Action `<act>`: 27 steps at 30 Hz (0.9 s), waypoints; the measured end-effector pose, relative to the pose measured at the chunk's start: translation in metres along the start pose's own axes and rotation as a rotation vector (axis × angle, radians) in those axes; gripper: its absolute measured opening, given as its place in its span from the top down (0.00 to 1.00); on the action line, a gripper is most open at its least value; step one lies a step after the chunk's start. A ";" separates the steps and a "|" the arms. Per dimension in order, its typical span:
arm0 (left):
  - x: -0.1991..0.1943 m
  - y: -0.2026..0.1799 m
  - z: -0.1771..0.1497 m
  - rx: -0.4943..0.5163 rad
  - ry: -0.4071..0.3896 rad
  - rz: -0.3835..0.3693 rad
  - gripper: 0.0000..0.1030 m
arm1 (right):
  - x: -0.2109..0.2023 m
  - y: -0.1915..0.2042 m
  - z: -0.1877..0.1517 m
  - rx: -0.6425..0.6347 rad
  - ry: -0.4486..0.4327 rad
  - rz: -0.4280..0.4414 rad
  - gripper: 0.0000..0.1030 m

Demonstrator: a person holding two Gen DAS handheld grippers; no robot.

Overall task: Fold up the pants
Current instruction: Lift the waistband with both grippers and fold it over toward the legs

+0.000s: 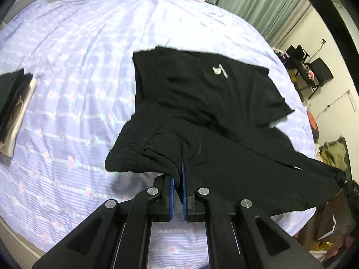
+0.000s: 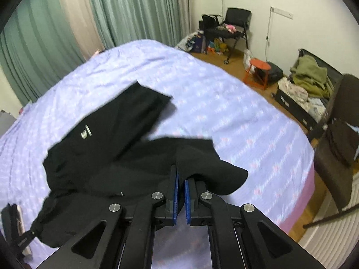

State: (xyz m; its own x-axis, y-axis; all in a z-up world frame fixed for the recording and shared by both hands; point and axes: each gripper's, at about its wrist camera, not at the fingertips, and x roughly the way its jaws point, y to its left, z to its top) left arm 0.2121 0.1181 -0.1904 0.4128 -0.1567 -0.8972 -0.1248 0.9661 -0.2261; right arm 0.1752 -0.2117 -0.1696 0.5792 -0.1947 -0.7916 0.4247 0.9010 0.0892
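A: Where were the pants?

B: Black pants [image 1: 202, 103] lay on the bed [image 1: 74, 67], near edge lifted — my left gripper [image 1: 177, 179] was clamped on one corner of that edge, my right gripper [image 2: 181, 179] pinched on the other.

A: Which way did they run?

B: Long axis went straight away from both tongs, legs out ahead, logo [image 1: 218, 70] up. Neither hand nearer, I'd say — so the fold would likely go forward, away from me.

Black pants [image 1: 202, 103] with a white logo [image 1: 218, 70], lilac bed sheet [image 1: 78, 51] with pink roses, blue-padded tongs [image 1: 177, 179].
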 end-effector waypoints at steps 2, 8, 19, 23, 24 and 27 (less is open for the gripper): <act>-0.001 -0.007 0.014 -0.009 -0.005 0.009 0.93 | 0.000 0.004 0.017 -0.007 -0.014 0.024 0.96; 0.001 -0.025 0.065 -0.068 -0.046 0.037 0.93 | 0.024 0.033 0.084 -0.088 -0.064 0.084 0.96; 0.084 -0.044 0.181 -0.101 -0.096 0.106 0.93 | 0.158 0.110 0.183 -0.141 -0.046 0.176 0.96; 0.119 -0.037 0.209 -0.103 -0.091 0.138 0.93 | 0.208 0.140 0.196 -0.203 -0.020 0.190 0.96; 0.126 -0.035 0.213 -0.101 -0.089 0.148 0.93 | 0.219 0.147 0.199 -0.219 -0.012 0.195 0.96; 0.151 -0.028 0.226 -0.101 -0.074 0.176 0.92 | 0.254 0.170 0.201 -0.273 0.008 0.199 0.96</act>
State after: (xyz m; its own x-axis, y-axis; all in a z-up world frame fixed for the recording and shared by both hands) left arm 0.4823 0.1139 -0.2337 0.4412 0.0318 -0.8969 -0.2894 0.9510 -0.1086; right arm 0.5343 -0.1858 -0.2339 0.6262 -0.0028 -0.7796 0.1015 0.9918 0.0779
